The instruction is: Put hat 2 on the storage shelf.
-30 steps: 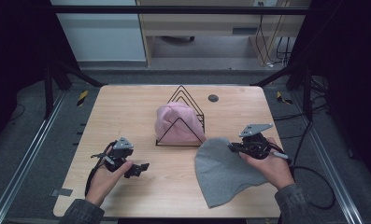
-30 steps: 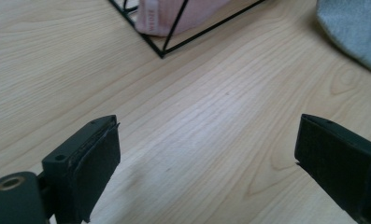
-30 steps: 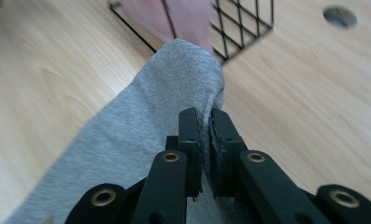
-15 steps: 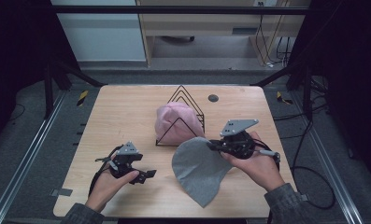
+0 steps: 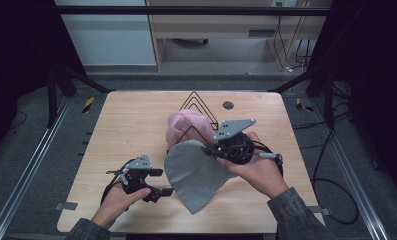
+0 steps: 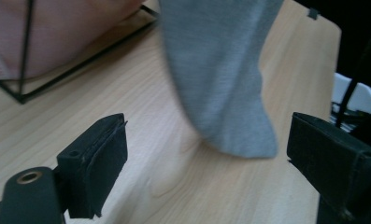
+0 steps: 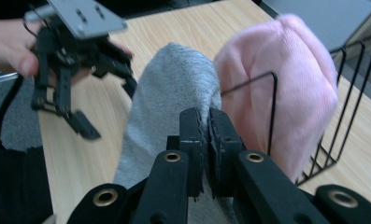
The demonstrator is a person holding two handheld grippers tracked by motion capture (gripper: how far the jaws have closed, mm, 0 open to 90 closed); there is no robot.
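Observation:
My right gripper is shut on the edge of a grey knit hat and holds it up beside the rack, with its lower part hanging to the tabletop. A pink knit hat sits over a black wire rack just behind. My left gripper hovers at the front left, open, its jaws drawn in a little, nothing between them. The grey hat's tip hangs just ahead of it. The left gripper also appears in the right gripper view.
The wooden table carries a small dark round piece behind the rack. Bare wood lies left of the rack and along the right side. Metal frame rails run along both table sides, with cables on the floor at right.
My right gripper has carried the grey hat up and left toward the rack, lifting most of it off the table. My left hand has shifted slightly right toward the hat.

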